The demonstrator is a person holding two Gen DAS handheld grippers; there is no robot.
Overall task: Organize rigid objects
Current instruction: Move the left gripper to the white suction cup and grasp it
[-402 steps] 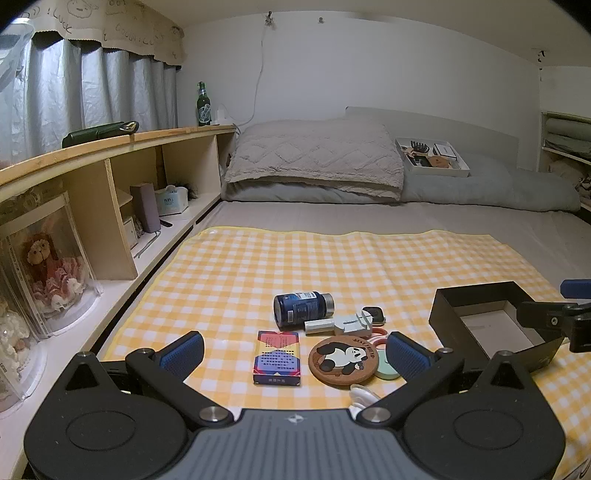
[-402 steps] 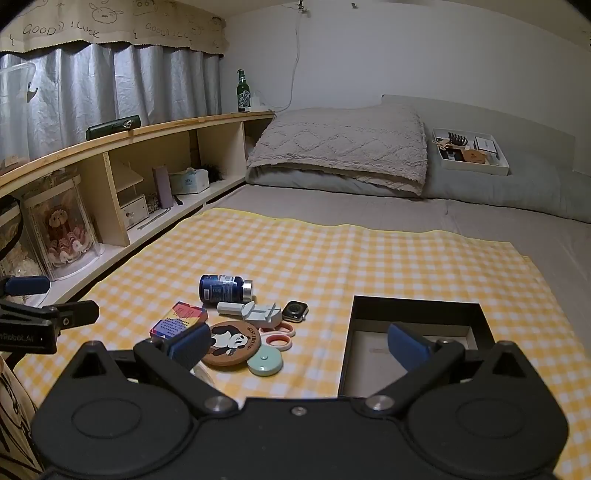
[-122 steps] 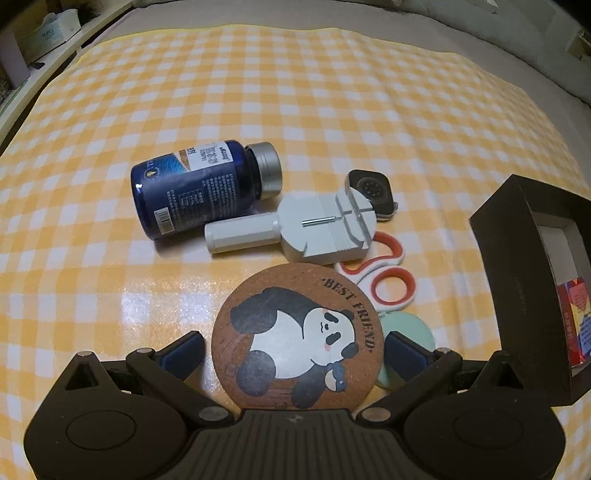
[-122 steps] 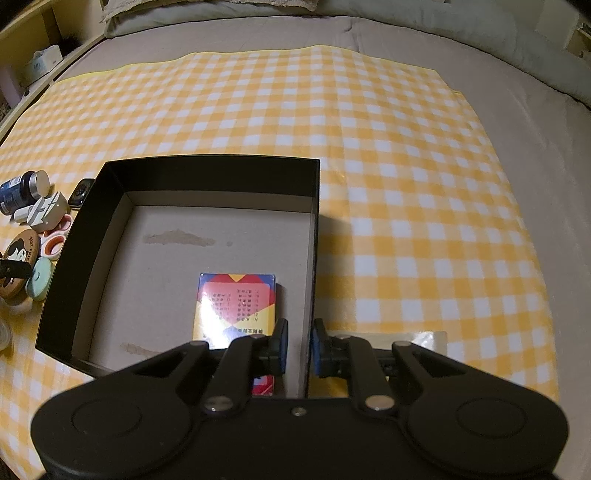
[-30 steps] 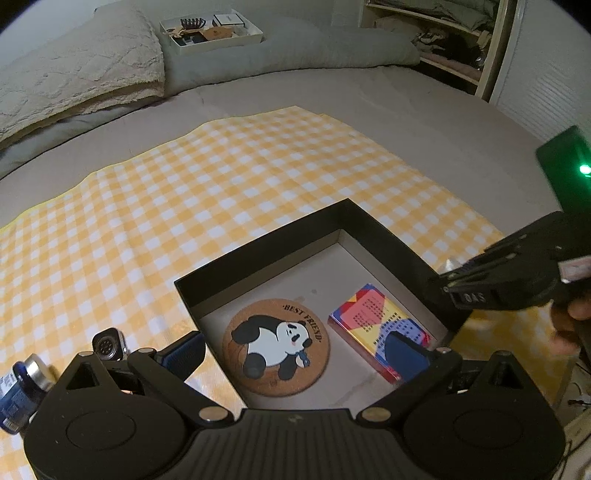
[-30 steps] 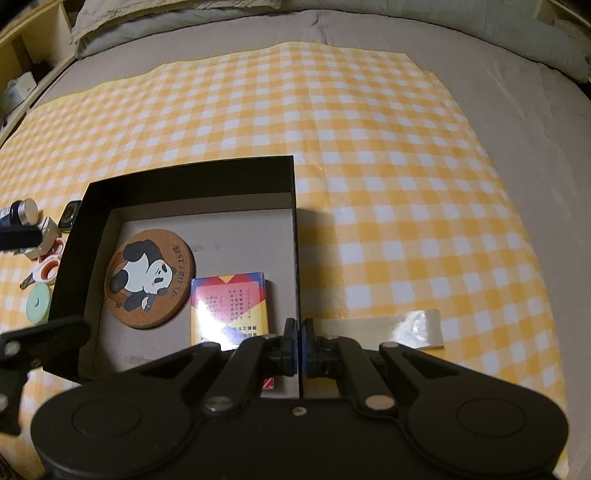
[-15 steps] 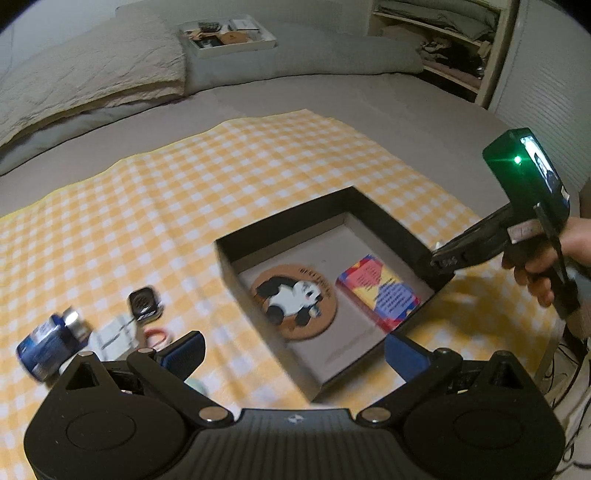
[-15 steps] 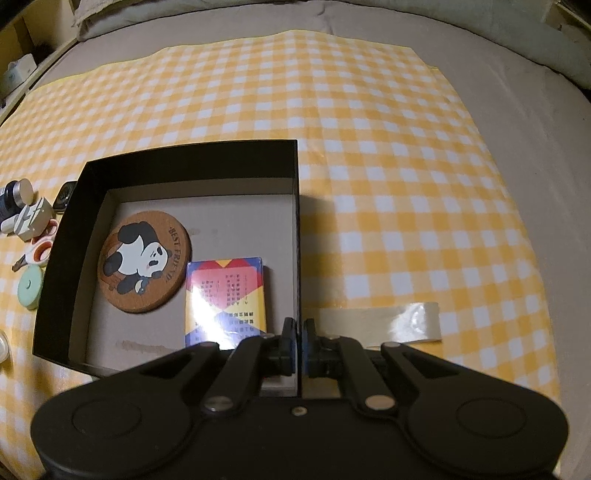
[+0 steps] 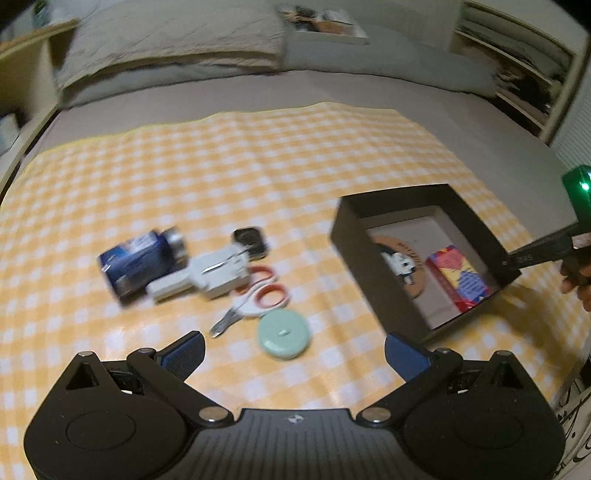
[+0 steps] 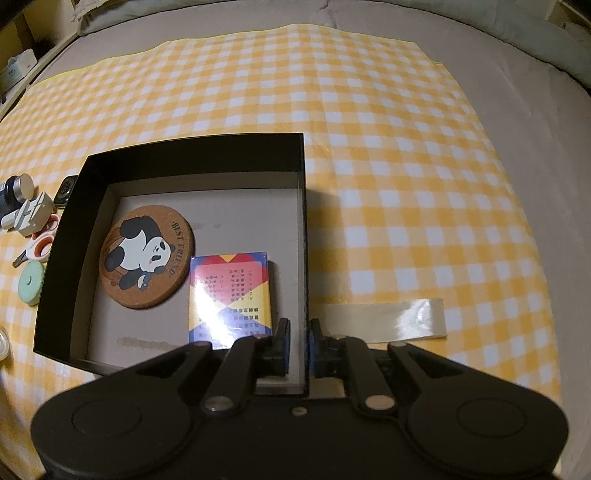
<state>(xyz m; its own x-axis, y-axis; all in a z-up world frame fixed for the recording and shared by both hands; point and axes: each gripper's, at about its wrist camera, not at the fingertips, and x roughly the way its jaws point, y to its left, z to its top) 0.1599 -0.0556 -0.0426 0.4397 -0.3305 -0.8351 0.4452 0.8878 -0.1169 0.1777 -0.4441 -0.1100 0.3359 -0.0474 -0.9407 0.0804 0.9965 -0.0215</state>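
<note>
A black open box point(image 10: 192, 147) lies on the yellow checked cloth point(image 10: 369, 110). It holds a panda coaster point(image 10: 147, 256) and a colourful card pack point(image 10: 231, 291). My right gripper point(image 10: 298, 343) straddles the box's right wall; its jaws are opening and a slim gap shows beside the wall. In the left wrist view the box point(image 9: 369, 280) is at right. Left of it lie a blue bottle point(image 9: 140, 262), a white tool point(image 9: 214, 275), scissors point(image 9: 258, 295), a watch face point(image 9: 249, 238) and a mint disc point(image 9: 283, 334). My left gripper point(image 9: 293, 352) hangs open and empty just short of the disc.
A strip of clear tape point(image 10: 388, 321) is stuck on the cloth right of the box. A pillow point(image 9: 166, 33) and a tray point(image 9: 325, 27) lie at the head of the bed. A hand point(image 9: 576, 273) holds the right gripper point(image 9: 535, 254) at the box corner.
The left gripper has swung away from the box towards the loose objects, which now fill the middle of its view. The right gripper's pads have parted slightly from the box wall.
</note>
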